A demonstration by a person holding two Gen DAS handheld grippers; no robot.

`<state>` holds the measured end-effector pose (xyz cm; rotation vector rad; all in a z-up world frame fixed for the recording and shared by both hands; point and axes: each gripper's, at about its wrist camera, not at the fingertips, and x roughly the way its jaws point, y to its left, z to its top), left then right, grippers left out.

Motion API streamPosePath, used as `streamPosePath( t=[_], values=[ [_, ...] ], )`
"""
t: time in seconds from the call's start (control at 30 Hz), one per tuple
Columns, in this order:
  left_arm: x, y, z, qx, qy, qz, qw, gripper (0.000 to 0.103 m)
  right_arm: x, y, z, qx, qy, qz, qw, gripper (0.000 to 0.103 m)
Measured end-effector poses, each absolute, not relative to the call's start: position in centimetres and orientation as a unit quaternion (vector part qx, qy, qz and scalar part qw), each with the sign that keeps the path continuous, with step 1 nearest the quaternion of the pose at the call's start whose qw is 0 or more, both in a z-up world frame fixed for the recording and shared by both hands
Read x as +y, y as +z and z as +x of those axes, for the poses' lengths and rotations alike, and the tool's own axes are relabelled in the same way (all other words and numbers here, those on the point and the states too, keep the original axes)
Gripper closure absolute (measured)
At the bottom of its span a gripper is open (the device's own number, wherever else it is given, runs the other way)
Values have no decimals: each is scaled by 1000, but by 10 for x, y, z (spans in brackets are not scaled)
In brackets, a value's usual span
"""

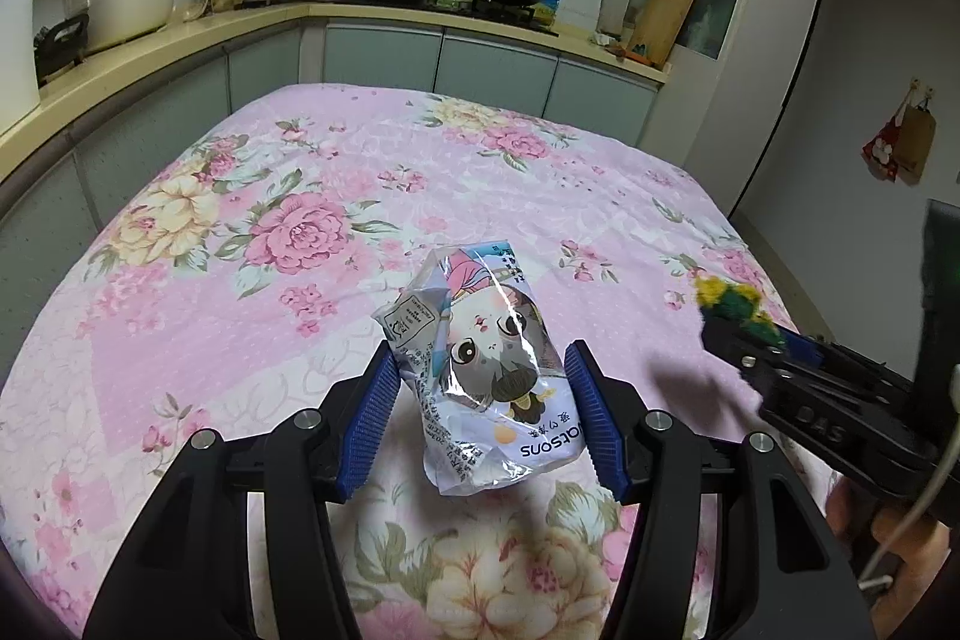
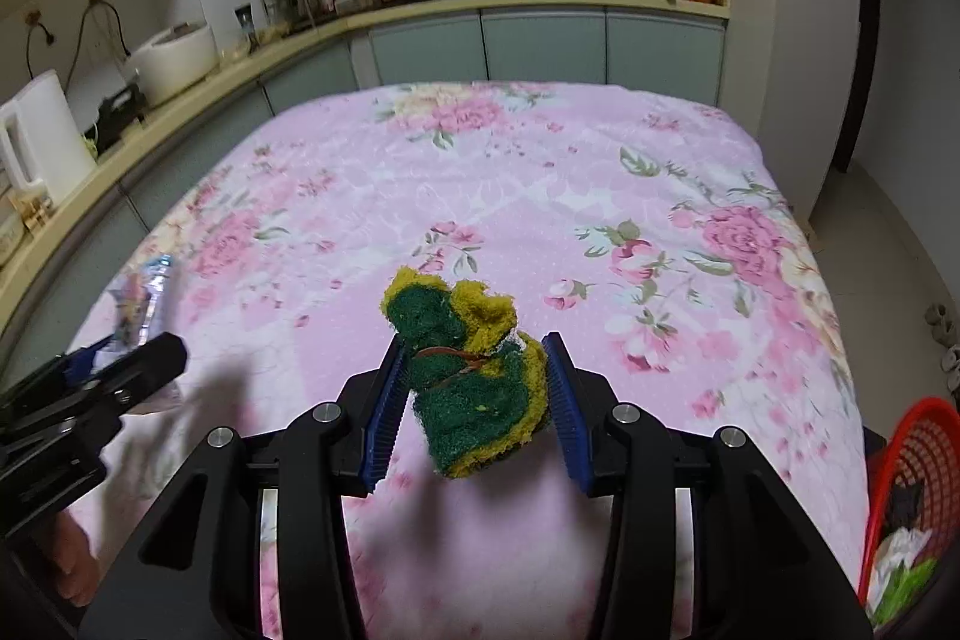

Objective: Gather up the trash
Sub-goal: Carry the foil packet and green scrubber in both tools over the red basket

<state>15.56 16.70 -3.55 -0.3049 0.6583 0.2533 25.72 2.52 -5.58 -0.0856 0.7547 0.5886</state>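
Two wrist views, taken in turn.

Left wrist view: the pink floral cloth [image 1: 336, 196] is covering a broad flat surface whose far edge is running close to the kitchen cabinets [image 1: 492, 64], with the beige counter [image 1: 150, 46] curving along its left side. Most of the cloth ahead and to the left is lying bare, giving open room; its right edge is dropping off near the wall. The left tool [image 1: 480, 403] is standing part-way apart, both blue pads [image 1: 372, 418] pressing on a crinkled snack bag [image 1: 480, 370] printed with a cartoon face. The bag is hanging clear of the cloth, casting a shadow beneath. At the right margin the right tool [image 1: 735, 325] is showing from the side with a yellow-green sponge [image 1: 735, 304] at its tips, and part of a hand [image 1: 882, 538] below it.

Right wrist view: the cloth's far edge is again sitting near the cabinets [image 2: 540, 46]; its right edge is falling toward the pale floor [image 2: 888, 220]. A red basket [image 2: 918, 466] is standing low at the right, beside that edge, with white and green scraps inside. The middle of the cloth is lying open. The right tool [image 2: 474, 400] is clamping a crumpled sponge [image 2: 474, 376], green scouring face and yellow foam, with a thin red band across it; the jaws are narrower than half apart and the sponge is hanging above the cloth. At the left edge the left tool [image 2: 129, 340] is appearing with the bag [image 2: 144, 292] at its tips.
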Motion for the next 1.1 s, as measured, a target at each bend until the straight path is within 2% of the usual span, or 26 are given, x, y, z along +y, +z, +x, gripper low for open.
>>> streamPosePath(
  t=[0.6,1.1],
  values=[
    [143,-2,109,277,111,-129,946,48,-36,-10,174,299,272,32,914,60],
    [78,22,107,261,56,-84,960,48,-94,16,143,257,238,61,935,60]
  ],
)
